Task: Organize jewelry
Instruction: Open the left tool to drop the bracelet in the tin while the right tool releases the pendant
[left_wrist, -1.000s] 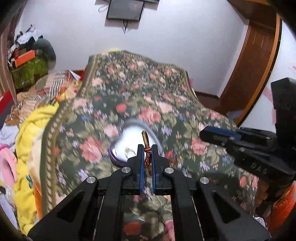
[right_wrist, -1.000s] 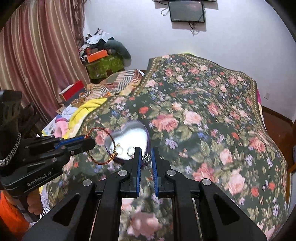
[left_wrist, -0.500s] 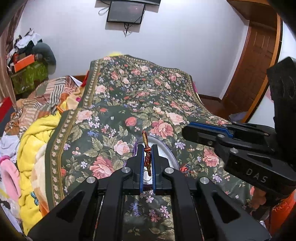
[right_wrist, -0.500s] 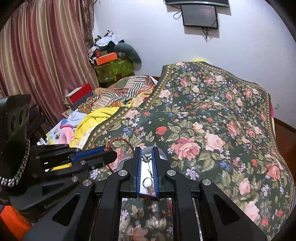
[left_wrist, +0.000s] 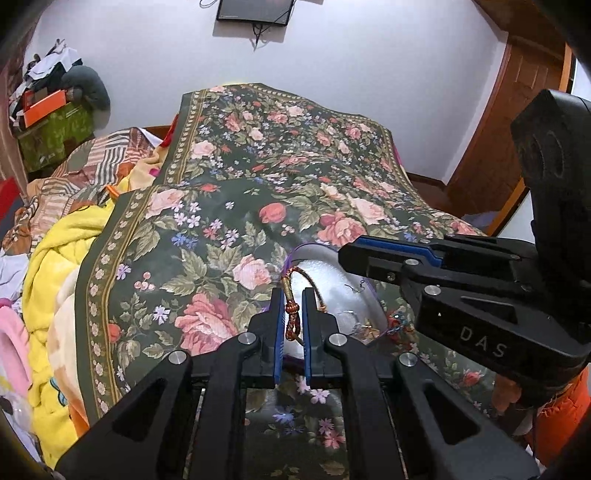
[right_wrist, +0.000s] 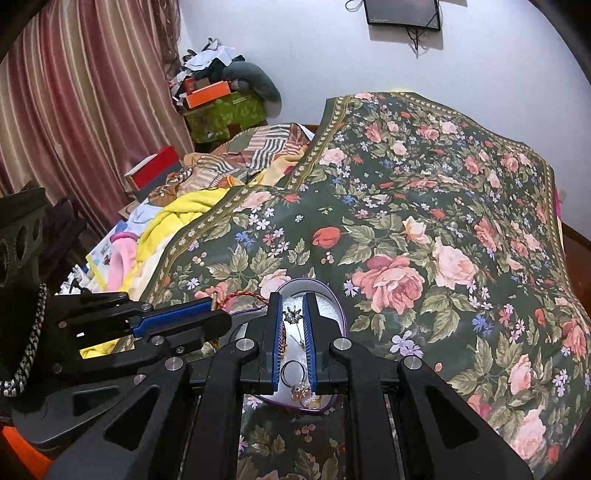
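Two hand-held grippers work over a heart-shaped tray (right_wrist: 341, 321) lying on a bed spread with a dark floral blanket (right_wrist: 424, 221). The left gripper (left_wrist: 292, 306) is closed on a red-and-gold braided bangle (left_wrist: 291, 317), pinching its knotted section between the blue pads while the rest of the loop arcs over the tray's near edge. In the right wrist view the same bangle (right_wrist: 243, 294) shows as a reddish loop at the tip of the left gripper (right_wrist: 207, 317), just beside the tray's rim. The right gripper (right_wrist: 292, 314) hangs over the tray with its jaws narrow; a small silver starburst pin (right_wrist: 293, 316) sits in the gap between the pads, but whether the pads actually grip it or it lies in the tray below cannot be told. In the tray there also lie a plain ring (right_wrist: 290, 371) and a gold piece (right_wrist: 304, 393) at the near end. From the left wrist view, the right gripper (left_wrist: 369, 254) reaches across the tray (left_wrist: 332, 291) from the right side. A yellow blanket (left_wrist: 55, 280) is heaped at the bed's left edge, and a screen (right_wrist: 402, 12) hangs on the white wall behind.
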